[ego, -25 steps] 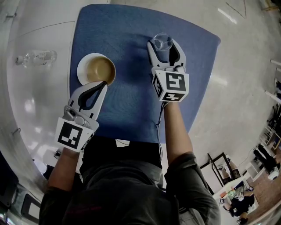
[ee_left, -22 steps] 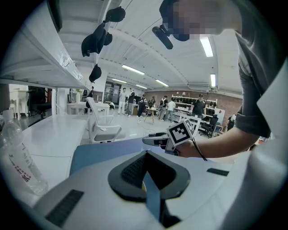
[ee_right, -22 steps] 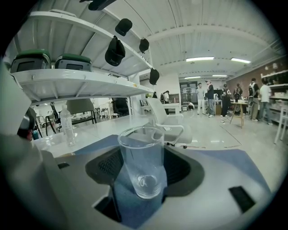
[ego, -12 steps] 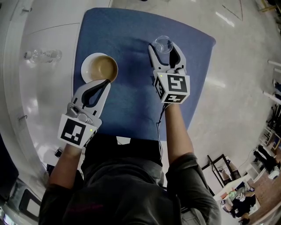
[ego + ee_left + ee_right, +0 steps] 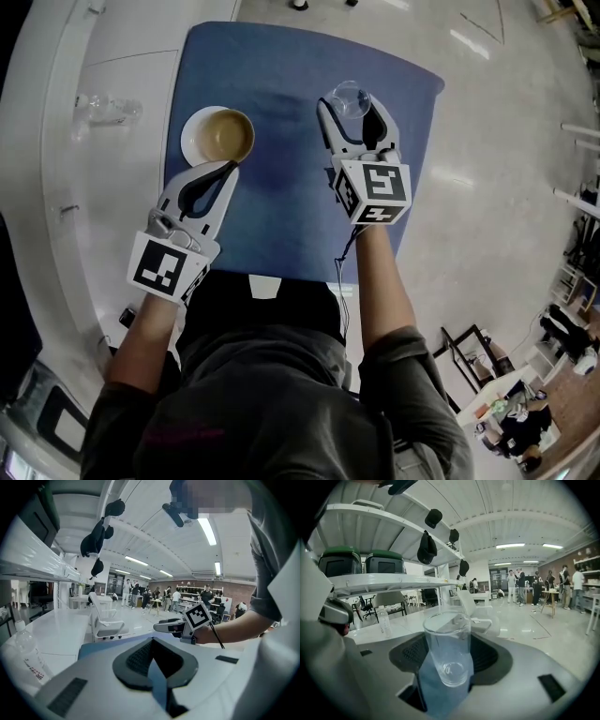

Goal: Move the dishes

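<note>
White bench (image 5: 112,187) seen from above, with a blue mat (image 5: 281,159) spread over it as the work area. Two dishes are in play.

(a) Glass (image 5: 349,97): a clear, empty tumbler, upright between the jaws of the right gripper (image 5: 350,108), which are closed on its sides over the far half of the mat. The right gripper view shows blue mat below its base.

(b) Bowl (image 5: 217,136): white outside, tan inside, near the left edge of the mat. The left gripper (image 5: 229,169) has its jaws pressed together, with the tips at the bowl's near rim in the head view. Its own view shows no bowl between them, so we cannot confirm that the rim is pinched.

Outward from the dishes, a plastic bottle (image 5: 108,108) sits on the bare bench left of the mat, well apart from the bowl. Shelves (image 5: 393,581) run above the bench, and people stand far off in the room behind.

Step in hand, as we judge it: the carry, with the glass secured. The next move calls for keeping the glass upright on its way, setting it down before the jaws part, and checking the hold on the bowl before moving it.
</note>
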A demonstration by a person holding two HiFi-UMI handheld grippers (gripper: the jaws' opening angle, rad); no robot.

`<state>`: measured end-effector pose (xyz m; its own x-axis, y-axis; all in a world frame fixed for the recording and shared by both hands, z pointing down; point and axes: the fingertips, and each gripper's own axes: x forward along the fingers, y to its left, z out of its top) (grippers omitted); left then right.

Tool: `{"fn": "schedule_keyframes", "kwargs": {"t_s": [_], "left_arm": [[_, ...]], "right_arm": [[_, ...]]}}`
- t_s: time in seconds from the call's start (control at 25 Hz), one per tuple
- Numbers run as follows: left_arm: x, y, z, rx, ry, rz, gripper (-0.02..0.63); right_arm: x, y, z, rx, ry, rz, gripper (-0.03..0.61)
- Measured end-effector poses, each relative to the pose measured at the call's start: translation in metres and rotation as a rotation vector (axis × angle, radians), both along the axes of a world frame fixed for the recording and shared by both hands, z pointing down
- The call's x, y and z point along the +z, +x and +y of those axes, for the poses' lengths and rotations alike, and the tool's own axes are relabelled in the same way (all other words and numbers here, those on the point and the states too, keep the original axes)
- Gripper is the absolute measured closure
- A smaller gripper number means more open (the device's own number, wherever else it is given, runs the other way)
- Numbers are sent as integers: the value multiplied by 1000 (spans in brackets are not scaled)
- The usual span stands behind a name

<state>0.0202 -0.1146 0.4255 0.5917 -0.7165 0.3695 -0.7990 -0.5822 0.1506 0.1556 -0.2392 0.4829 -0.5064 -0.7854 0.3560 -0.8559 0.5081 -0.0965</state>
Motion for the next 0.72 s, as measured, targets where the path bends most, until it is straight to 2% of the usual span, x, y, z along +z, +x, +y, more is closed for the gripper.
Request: {"fn": "schedule_keyframes", "kwargs": {"t_s": [0.4,0.72], "left_arm": [[-24,-7,23,-9,8,22,615],[-29,-17,39,-43,4,33,615]], "right_arm": [[-23,-12,44,-37,-26,-12,302],[-16,-29,73,-69,-58,-26,302]]}}
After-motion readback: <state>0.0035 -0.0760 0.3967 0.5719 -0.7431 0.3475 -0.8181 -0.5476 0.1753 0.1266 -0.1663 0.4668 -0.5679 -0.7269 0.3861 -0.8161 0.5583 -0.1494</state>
